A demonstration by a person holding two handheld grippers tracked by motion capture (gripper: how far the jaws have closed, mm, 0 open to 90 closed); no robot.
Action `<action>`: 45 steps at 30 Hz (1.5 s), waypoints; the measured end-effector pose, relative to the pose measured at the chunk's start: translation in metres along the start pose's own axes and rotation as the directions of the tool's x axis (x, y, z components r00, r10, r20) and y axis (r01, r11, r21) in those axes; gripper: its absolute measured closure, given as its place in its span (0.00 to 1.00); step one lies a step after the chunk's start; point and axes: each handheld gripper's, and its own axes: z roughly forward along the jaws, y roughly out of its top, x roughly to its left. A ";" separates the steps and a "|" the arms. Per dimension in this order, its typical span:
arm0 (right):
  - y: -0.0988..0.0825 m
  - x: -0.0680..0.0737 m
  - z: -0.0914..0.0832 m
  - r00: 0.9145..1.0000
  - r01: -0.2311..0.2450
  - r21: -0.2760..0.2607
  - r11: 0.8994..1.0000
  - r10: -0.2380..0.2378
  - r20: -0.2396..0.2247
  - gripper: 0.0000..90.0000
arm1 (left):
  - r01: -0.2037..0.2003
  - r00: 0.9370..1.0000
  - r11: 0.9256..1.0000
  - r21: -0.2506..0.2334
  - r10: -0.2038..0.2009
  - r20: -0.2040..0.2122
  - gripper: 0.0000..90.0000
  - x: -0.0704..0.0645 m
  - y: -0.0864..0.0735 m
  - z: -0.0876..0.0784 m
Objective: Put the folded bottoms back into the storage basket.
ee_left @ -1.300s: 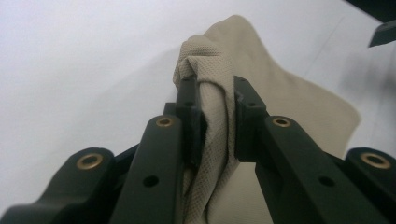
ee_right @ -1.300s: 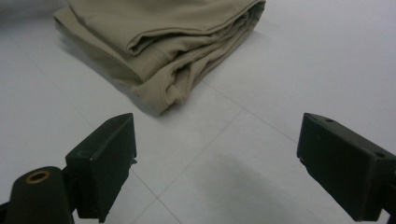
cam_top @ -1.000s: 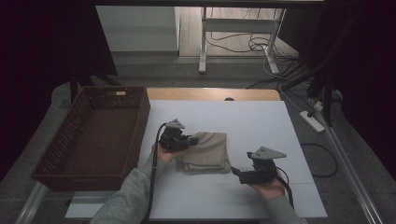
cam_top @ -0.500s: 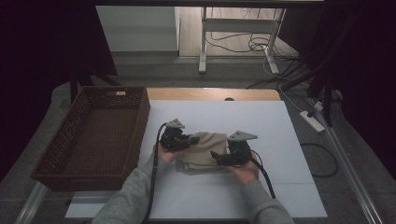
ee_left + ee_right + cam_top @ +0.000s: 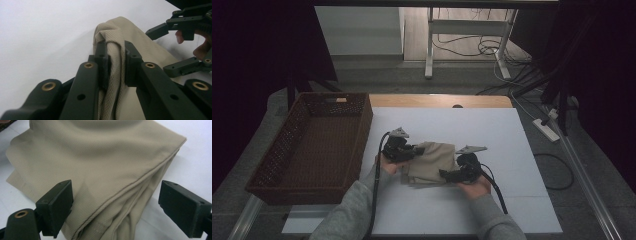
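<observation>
A folded beige cloth [image 5: 432, 162] lies in the middle of the white table [image 5: 502, 135]. My left gripper [image 5: 412, 150] is at the cloth's left edge, and in the left gripper view its pads pinch a bunched fold of the cloth [image 5: 116, 65]. My right gripper [image 5: 447, 175] is at the cloth's right front edge. In the right gripper view its jaws stand wide apart on either side of the cloth's layered edge [image 5: 117, 192], without pressing on it. The left gripper view also catches the right gripper [image 5: 175, 50] farther off, open over the cloth.
A brown wicker basket [image 5: 309, 145] stands on the left beside the table. Table legs and cables [image 5: 472, 47] lie on the floor beyond the far edge. A power strip [image 5: 548, 129] lies on the floor to the right.
My right gripper has moved left from the bare table to the cloth's right edge. The left gripper and the cloth have stayed in place.
</observation>
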 end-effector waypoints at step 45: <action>-0.008 0.005 -0.009 0.980 -0.017 0.019 1.000 0.020 -0.200 0.77 | -0.040 0.999 0.999 -0.017 0.040 0.015 0.85 -0.015 0.005 -0.009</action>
